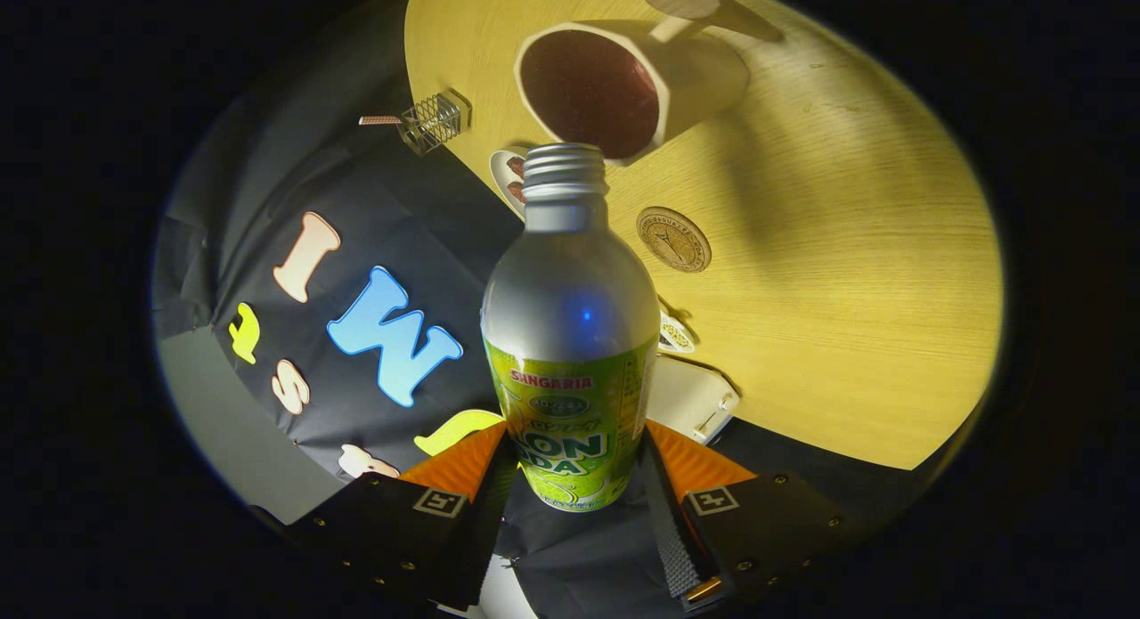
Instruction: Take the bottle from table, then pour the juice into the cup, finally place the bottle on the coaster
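Surface: wooden table point(846, 272) — light grain.
On it: cup point(623, 85); round coaster point(673, 239); wire holder point(432, 120) — at edge.

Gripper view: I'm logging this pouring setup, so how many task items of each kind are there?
Bottles: 1, the bottle, gripped between both fingers of the gripper, neck by the cup's rim.
Cups: 1, the cup, beyond the bottle.
Coasters: 1, the coaster, on the table.
Total: 3

Bottle point(570, 334) neck hiding the cup point(614, 89) rim's near edge, small plate point(508, 178) mostly behind the bottle — white box point(695, 396) partly covered, coaster point(673, 239) emblem too small to tell.
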Demonstrator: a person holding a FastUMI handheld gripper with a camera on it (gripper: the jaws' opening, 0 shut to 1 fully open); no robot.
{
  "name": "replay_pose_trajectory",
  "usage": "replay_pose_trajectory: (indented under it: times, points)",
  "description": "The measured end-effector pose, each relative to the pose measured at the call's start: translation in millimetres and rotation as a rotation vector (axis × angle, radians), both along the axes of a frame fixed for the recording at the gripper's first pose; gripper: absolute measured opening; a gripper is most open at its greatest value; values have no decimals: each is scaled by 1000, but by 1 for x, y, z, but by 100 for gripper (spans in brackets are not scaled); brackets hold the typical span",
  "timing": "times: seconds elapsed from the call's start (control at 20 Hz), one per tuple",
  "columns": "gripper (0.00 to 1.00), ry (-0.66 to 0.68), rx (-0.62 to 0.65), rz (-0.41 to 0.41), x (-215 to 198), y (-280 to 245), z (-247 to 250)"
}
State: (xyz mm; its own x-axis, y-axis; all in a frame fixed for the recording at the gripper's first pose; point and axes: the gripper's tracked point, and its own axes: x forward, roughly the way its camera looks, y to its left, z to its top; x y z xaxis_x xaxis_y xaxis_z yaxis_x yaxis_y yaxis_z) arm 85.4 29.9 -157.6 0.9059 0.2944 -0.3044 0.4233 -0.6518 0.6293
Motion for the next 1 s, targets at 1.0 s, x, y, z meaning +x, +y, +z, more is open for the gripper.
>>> replay_pose_trajectory:
  times: [1.0]
  points:
    - [75,-7,-708,272,-46,17,-86]
